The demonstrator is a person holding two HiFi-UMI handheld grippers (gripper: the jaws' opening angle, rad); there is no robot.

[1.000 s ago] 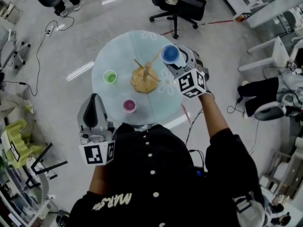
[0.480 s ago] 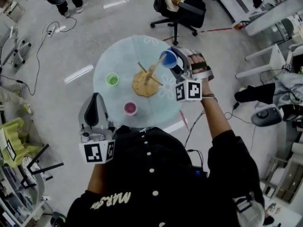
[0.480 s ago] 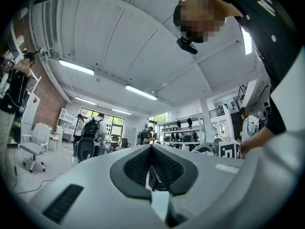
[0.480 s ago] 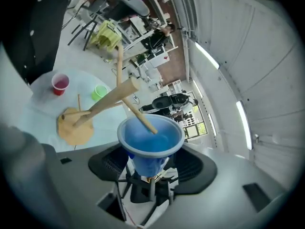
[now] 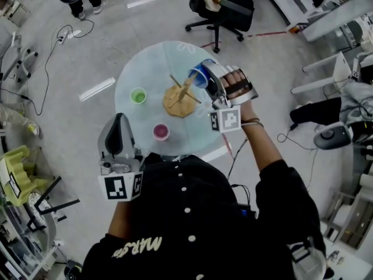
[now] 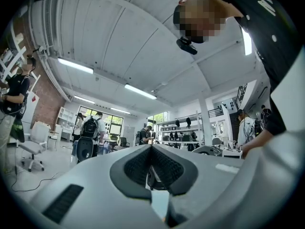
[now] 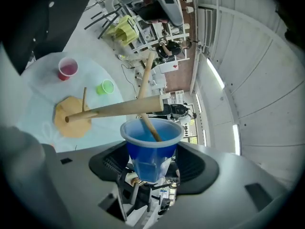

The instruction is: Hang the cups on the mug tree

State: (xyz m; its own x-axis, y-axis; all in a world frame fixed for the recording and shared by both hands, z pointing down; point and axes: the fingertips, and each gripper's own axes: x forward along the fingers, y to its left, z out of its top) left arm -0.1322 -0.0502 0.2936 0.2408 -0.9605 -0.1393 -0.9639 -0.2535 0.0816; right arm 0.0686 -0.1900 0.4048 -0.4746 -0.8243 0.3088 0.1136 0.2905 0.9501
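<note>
Off the table [image 5: 125, 80] rim at 7 o'clock: logging left gripper [image 5: 119, 121] parked clear of the work, jaws lying together on nothing, confirmed in its own view [image 6: 151, 149].

On the table: noting green cup [image 5: 138, 95] at 9 o'clock of the mug tree [image 5: 182, 95] base and pink cup [image 5: 160, 132] at 7 o'clock, both standing upright and apart from the tree.

At 1 o'clock of the base: seeing blue cup [image 5: 198, 76] tipped toward the tree, one peg [image 7: 148, 123] entering its mouth.

Reading right gripper [image 5: 205, 79] as clamping the blue cup [image 7: 150, 147] low on its wall, jaws closing slightly on it.

Judging the cup light, thin-walled, smooth and handleless, likely flexing under a hard squeeze. Judging the tapered lower wall best for holding, keeping the rim free for the peg.
</note>
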